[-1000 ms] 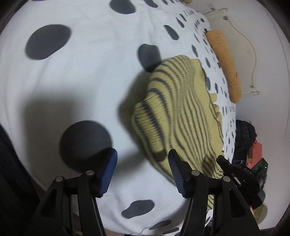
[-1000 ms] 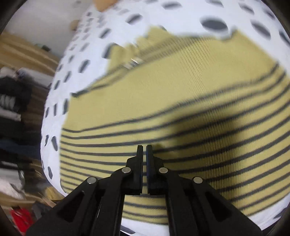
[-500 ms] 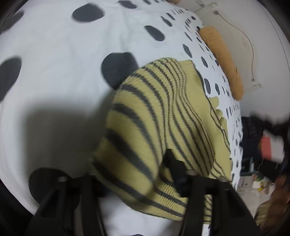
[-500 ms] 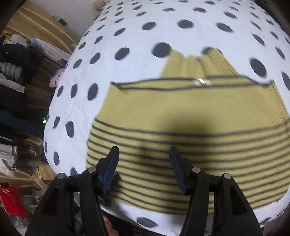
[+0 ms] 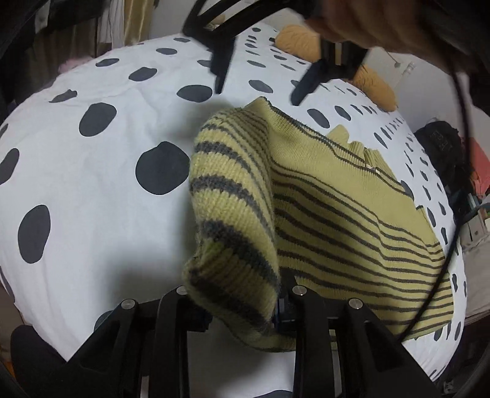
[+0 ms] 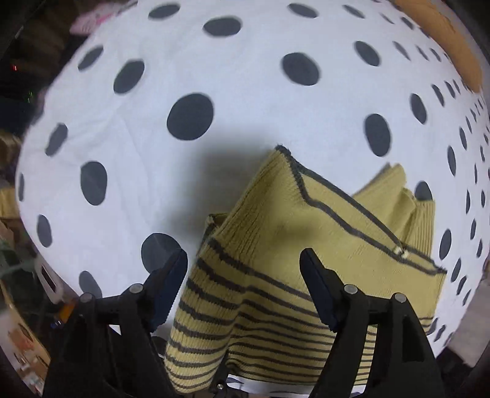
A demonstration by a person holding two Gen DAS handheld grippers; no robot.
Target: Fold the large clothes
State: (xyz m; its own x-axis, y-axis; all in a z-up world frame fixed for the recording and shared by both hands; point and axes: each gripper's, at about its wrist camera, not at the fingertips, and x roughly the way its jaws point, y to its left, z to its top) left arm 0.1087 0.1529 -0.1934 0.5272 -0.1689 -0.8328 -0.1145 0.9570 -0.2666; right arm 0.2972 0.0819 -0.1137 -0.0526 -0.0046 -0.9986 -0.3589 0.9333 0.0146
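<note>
The left gripper (image 5: 242,309) has its jaws closing on a bunched sleeve (image 5: 232,214) of the sweater (image 5: 352,220); the knit fills the gap between the fingers and drapes over them, lifted off the bed (image 5: 92,199) (the pads themselves are mostly buried in wool, only a sliver of blue showing at the right one). The right gripper (image 6: 245,287) stands wide, jaws opening, holding nothing; it points down at the sweater (image 6: 321,245), which lies below and between its fingers without touching the pads. In the left view the right gripper (image 5: 257,91) hangs above the sweater's far corner, a hand (image 5: 367,21) over it and a black cable (image 5: 459,153) running down the right side.

The sweater, yellow with dark stripes, lies flat on the spotted bed with its long axis running from near the left gripper toward the right edge of the bed; its collar side faces the orange pillows (image 5: 373,82), and its stripes run along that axis; the raised sleeve stands up from the left end, running toward the camera.

A second ago the left jaws were wide and empty over the sheet, with the sweater ahead of them; now they grip the sleeve. The right jaws were then shut, low over the striped body; they have since let go, spread, and moved to the corner.
</note>
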